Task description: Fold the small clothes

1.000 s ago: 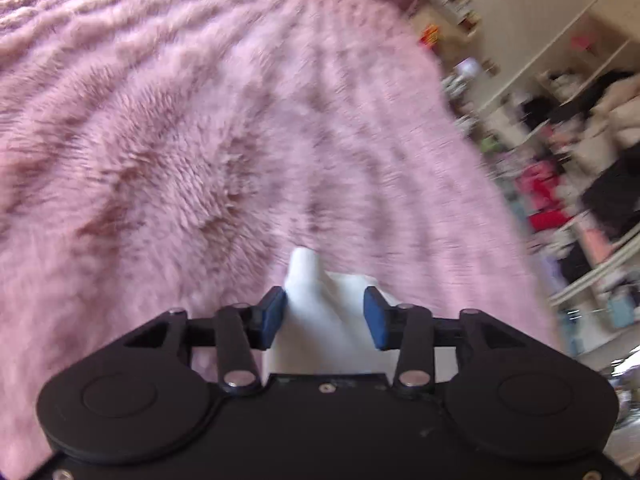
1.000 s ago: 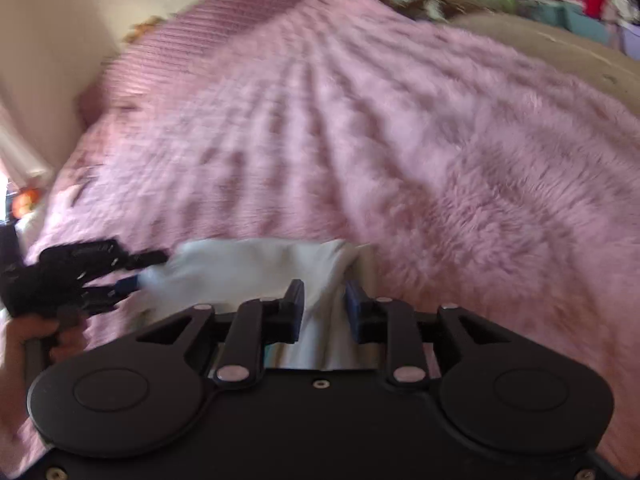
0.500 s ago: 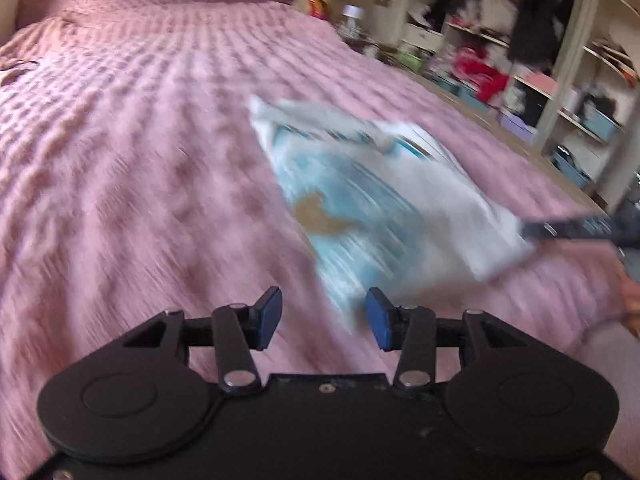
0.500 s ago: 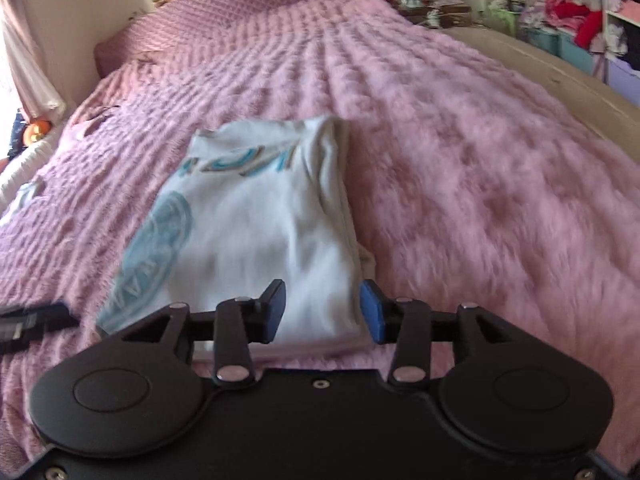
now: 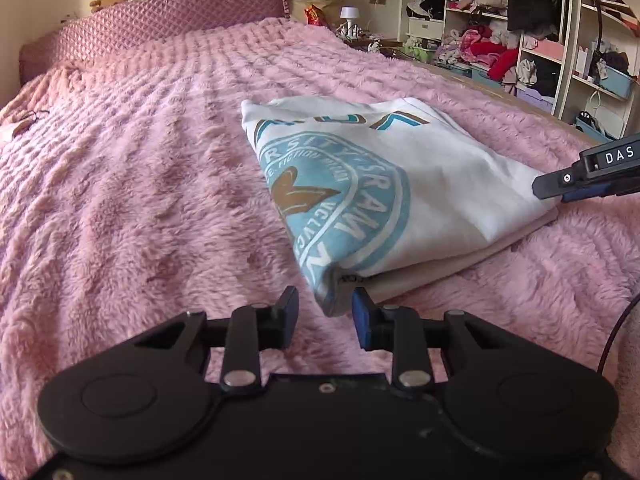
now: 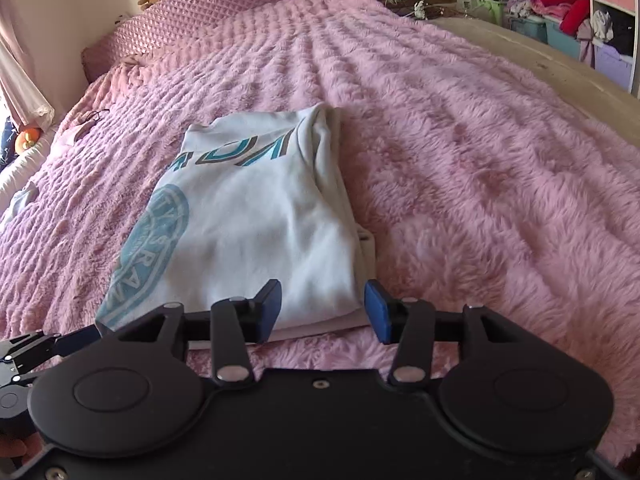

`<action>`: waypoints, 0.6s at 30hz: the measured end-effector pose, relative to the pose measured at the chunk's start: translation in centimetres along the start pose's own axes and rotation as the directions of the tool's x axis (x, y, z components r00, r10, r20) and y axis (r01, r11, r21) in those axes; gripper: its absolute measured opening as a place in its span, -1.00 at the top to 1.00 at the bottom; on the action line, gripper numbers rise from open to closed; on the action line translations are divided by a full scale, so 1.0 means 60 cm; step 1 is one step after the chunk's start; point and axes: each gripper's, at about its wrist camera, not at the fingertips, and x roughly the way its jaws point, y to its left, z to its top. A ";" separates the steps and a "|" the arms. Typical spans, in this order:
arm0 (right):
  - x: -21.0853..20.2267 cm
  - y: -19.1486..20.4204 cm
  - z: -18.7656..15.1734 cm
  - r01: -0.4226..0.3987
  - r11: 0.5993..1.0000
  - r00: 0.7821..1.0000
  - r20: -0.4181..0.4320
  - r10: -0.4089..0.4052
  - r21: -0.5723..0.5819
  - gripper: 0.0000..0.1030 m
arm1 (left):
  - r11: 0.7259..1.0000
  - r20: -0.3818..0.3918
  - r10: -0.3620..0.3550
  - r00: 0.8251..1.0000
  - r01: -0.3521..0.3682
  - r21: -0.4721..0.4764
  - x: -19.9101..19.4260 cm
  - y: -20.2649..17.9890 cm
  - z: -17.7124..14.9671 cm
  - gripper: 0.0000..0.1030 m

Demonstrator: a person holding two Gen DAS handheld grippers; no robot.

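Observation:
A white T-shirt (image 5: 400, 168) with a round blue print lies folded flat on the pink furry blanket (image 5: 140, 200). My left gripper (image 5: 326, 316) is at its near left corner. The jaws are closing with that corner between them, but a gap still shows beside the left pad. My right gripper (image 6: 323, 304) stands at the shirt's (image 6: 260, 232) near right edge. Its jaws are opening and the pads are clear of the cloth. Each wrist view catches the other gripper at the shirt's side: the right gripper (image 5: 580, 184) and the left gripper (image 6: 48, 348).
A quilted pink headboard (image 5: 160, 24) closes the far end of the bed. Crowded shelves of clothes (image 5: 500, 40) and a nightstand with a small lamp (image 5: 347, 14) stand to the right. The mattress's bare edge (image 6: 540, 52) runs along the right side.
A second ago both grippers had white cloth between their jaws. Now the shirt lies folded on the blanket, the right jaws stand wider, and the left jaws are narrower than before.

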 end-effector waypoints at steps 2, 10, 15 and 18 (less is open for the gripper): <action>0.004 0.003 -0.001 0.010 1.000 1.000 0.006 -0.010 -0.016 0.10 | 1.000 -0.003 0.001 1.000 -0.001 -0.004 0.007 -0.003 0.004 0.57; 0.017 0.006 0.002 0.039 0.999 0.999 -0.003 -0.039 -0.032 0.10 | 0.998 -0.030 0.008 1.000 -0.010 -0.057 0.016 0.002 0.013 0.87; 0.018 0.013 -0.001 0.070 0.996 0.998 0.000 -0.070 -0.064 0.45 | 0.998 -0.031 0.009 0.999 -0.011 -0.054 0.009 0.002 0.014 0.88; 0.018 0.017 -0.002 0.093 0.992 0.996 0.000 -0.093 -0.091 0.74 | 0.998 -0.036 0.001 0.999 -0.004 -0.064 0.008 0.006 0.016 0.88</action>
